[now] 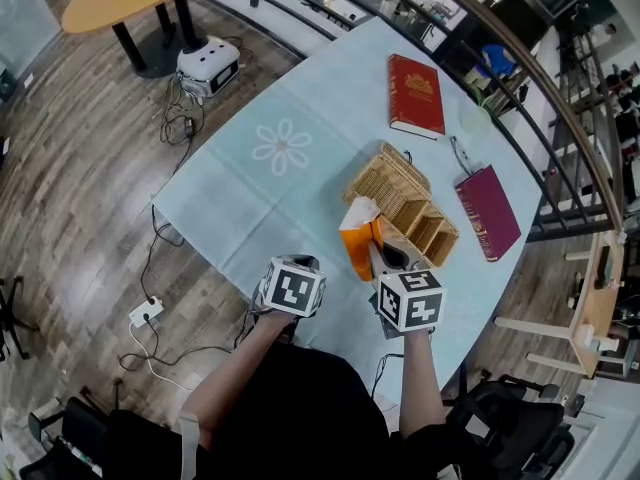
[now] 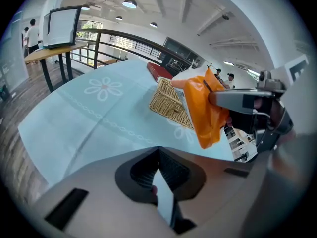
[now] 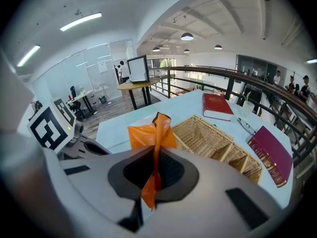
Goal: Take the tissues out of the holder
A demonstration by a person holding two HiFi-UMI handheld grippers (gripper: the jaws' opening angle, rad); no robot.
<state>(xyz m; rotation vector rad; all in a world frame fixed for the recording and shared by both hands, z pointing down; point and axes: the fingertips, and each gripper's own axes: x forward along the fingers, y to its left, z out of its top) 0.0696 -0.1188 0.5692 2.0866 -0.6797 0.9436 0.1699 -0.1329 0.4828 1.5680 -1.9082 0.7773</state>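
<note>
Right gripper view: orange tissue pack [image 3: 146, 136] crumpled, pinched in right tongs [image 3: 155, 171].

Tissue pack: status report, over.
Right tongs shut on orange tissue pack, held beside wicker holder. Left tongs shut, empty. Nothing in the way.

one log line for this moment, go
right hand-held gripper: shut on orange tissue pack | left hand-held gripper: shut, empty | wicker holder: on table
</note>
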